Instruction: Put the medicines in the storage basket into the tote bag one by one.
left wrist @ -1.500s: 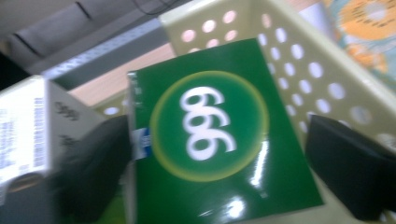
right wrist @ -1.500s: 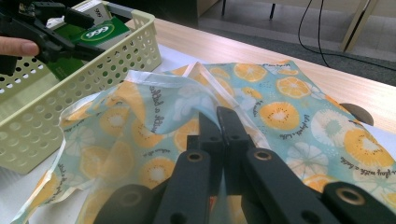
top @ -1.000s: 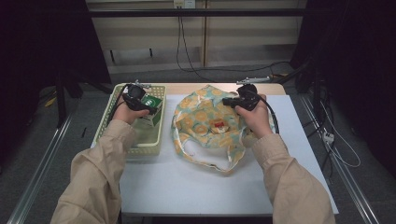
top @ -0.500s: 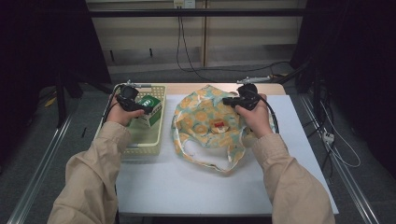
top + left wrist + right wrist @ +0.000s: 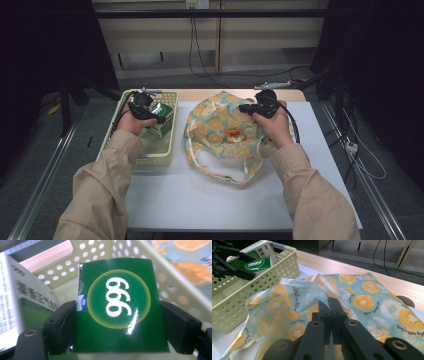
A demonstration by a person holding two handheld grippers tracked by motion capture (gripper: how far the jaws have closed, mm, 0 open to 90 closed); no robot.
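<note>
Two grippers busy: left gripper, frame centre, closing w/ green box between jaws inside basket; right gripper clenched on bag.

Green 999 box upright in basket; citrus-print bag on table.

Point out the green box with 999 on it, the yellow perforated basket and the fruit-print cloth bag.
Green glossy box marked 999 (image 5: 117, 307), left gripper view, front face.
Pale yellow perforated plastic basket (image 5: 150, 161), high view, near rim.
Fruit-print cloth bag (image 5: 367, 300), right gripper view, flat upper panel.
</note>
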